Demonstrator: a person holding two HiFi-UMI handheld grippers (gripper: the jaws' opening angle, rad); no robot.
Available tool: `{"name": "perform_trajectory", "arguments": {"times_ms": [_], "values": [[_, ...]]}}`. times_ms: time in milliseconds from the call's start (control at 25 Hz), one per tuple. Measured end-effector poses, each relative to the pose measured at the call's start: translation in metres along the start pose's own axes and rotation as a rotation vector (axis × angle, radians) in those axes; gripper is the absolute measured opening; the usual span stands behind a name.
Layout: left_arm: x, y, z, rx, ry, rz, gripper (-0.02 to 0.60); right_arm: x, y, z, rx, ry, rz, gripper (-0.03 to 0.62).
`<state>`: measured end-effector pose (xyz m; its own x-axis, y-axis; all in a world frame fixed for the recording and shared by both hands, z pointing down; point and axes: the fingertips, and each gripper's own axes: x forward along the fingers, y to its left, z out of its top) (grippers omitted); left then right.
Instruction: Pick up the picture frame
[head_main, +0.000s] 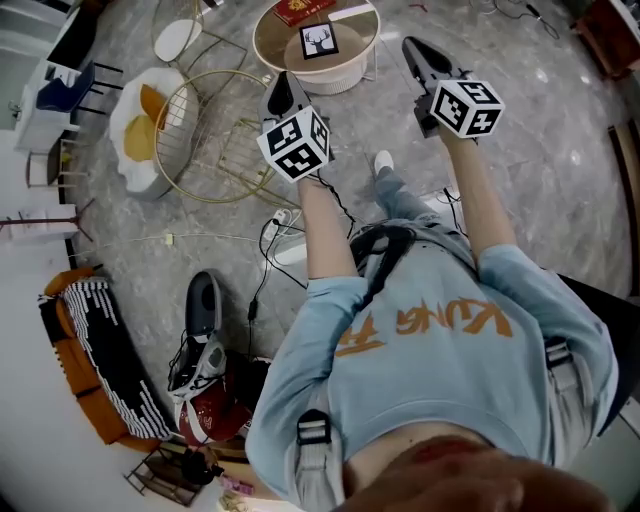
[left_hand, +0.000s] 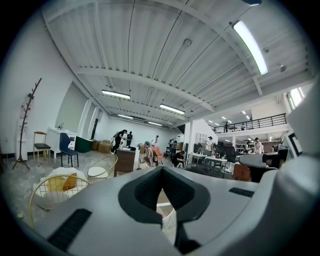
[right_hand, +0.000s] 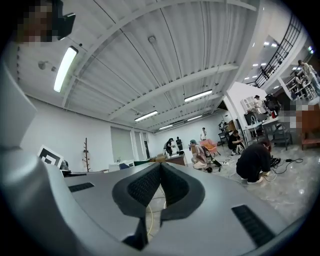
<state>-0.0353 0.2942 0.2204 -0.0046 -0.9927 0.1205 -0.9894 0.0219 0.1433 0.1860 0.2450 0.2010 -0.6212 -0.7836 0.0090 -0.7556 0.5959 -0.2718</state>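
Nearest me is the light-blue shirt (head_main: 430, 340), with both forearms stretched out ahead. My left gripper (head_main: 284, 88) has its jaws pressed together with nothing between them. My right gripper (head_main: 420, 55) is closed the same way and is also empty. Both hang above the grey floor (head_main: 560, 150). Just past the left gripper's tip stands a round table (head_main: 270, 50). The picture frame (head_main: 319, 41), which shows a deer's head, sits on the tabletop, farther off than both grippers. A gold wire chair (head_main: 215, 140) stands to the left.
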Motion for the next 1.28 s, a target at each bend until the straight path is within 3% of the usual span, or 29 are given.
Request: {"name": "perform_trajectory", "arguments": {"times_ms": [320, 480, 880, 1120, 1280], "values": [[0.077, 0.008, -0.009, 0.05, 0.095, 0.029, 0.01, 0.087, -0.041, -0.006, 0.147, 0.024, 0.063, -0.002], [0.131, 0.04, -0.028, 0.063, 0.159, 0.071, 0.011, 0.152, -0.06, -0.042, 0.218, 0.064, 0.094, -0.002], [0.257, 0.018, -0.03, 0.161, 0.234, 0.013, 0.011, 0.242, -0.164, -0.035, 0.313, 0.057, 0.016, -0.002], [0.303, 0.016, -0.043, 0.112, 0.254, -0.006, 0.011, 0.281, -0.192, -0.055, 0.309, 0.098, 0.02, -0.002], [0.312, 0.034, -0.039, 0.099, 0.245, 0.015, 0.011, 0.299, -0.195, -0.045, 0.305, 0.087, 0.037, -0.002]]}}
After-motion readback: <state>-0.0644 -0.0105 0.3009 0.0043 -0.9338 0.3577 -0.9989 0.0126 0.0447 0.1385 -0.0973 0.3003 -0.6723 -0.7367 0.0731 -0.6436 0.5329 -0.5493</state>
